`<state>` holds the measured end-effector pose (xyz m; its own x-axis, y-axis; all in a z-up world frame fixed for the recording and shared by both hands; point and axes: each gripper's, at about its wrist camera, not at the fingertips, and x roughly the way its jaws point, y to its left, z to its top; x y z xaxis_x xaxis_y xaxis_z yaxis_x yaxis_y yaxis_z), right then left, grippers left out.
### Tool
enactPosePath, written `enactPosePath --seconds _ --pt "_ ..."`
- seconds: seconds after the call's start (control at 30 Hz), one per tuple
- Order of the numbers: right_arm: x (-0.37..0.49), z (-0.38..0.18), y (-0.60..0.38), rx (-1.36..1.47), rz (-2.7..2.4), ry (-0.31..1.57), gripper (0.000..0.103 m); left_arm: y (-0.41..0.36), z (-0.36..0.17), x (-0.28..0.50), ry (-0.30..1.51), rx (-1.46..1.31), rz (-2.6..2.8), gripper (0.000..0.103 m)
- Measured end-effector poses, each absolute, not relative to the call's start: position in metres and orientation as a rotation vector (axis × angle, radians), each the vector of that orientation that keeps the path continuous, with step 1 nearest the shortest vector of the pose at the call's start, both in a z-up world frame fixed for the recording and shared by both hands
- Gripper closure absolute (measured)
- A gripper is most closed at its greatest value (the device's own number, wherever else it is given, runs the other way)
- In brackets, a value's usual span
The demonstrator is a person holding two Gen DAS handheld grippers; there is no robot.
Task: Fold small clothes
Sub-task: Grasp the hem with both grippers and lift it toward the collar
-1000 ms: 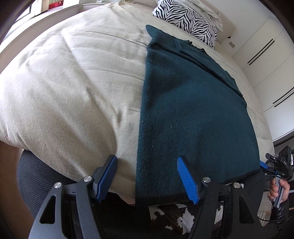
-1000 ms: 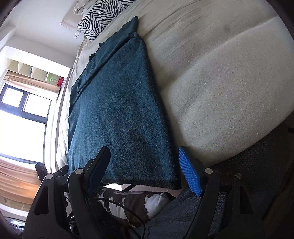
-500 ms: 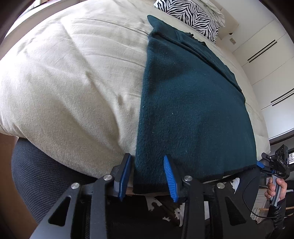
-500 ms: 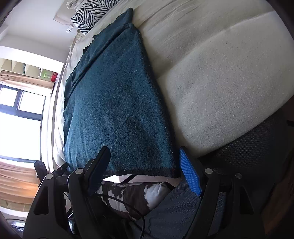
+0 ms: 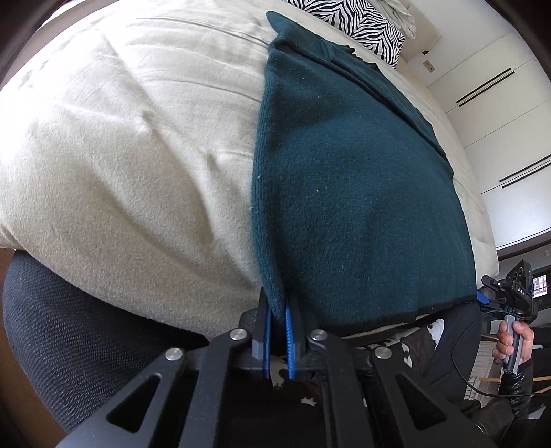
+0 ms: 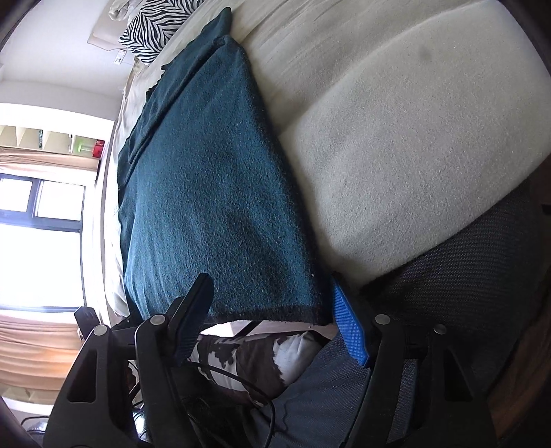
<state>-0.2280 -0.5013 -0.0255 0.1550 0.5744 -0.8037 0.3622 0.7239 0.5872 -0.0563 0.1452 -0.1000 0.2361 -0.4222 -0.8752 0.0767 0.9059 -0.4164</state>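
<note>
A dark teal knitted garment (image 5: 351, 193) lies flat and lengthwise on the cream bedcover (image 5: 131, 144), its hem hanging at the near edge of the bed. My left gripper (image 5: 277, 306) is shut on the garment's near left corner, and the cloth is pinched up between the blue pads. My right gripper (image 6: 272, 320) straddles the near right corner of the garment (image 6: 213, 206). Its jaws are closing, the hem lies between them, and neither pad presses on the cloth. In the left wrist view the right gripper (image 5: 509, 293) shows at the hem's far end, held by a hand (image 5: 513, 341).
A zebra-print pillow (image 5: 361, 24) lies at the head of the bed. Dark mesh fabric (image 5: 69, 331) wraps the bed's near edge below the cover. A cow-print cloth (image 6: 255, 358) and a cable sit under the hem. White cupboards (image 5: 499, 138) stand right, a window (image 6: 38, 237) left.
The left jaws have closed from wide open onto the garment's near left corner. The right jaws have narrowed a little around the right corner. Both cameras have edged closer to the hem.
</note>
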Motion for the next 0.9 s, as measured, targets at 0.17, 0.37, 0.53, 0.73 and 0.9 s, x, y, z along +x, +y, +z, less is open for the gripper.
enactPosePath --seconds 0.17,0.37,0.53,0.73,0.9 --pt "-0.232 -0.035 -0.504 0.843 0.184 1.477 0.073 0.147 -0.099 -0.056 1.291 -0.321 -0.353 0.096" --pt "-0.232 -0.026 -0.505 0.851 0.224 1.407 0.095 0.154 -0.089 -0.056 1.277 -0.337 -0.386 0.097" --pt "-0.217 -0.006 -0.502 0.861 0.291 1.319 0.096 0.156 -0.074 -0.056 1.242 -0.409 -0.429 0.097" --pt "-0.185 0.009 -0.502 0.975 0.378 1.176 0.096 0.174 -0.053 -0.052 1.145 -0.634 -0.493 0.097" --pt "-0.141 0.020 -0.502 1.016 0.410 1.076 0.096 0.191 -0.044 -0.033 1.062 -0.820 -0.507 0.097"
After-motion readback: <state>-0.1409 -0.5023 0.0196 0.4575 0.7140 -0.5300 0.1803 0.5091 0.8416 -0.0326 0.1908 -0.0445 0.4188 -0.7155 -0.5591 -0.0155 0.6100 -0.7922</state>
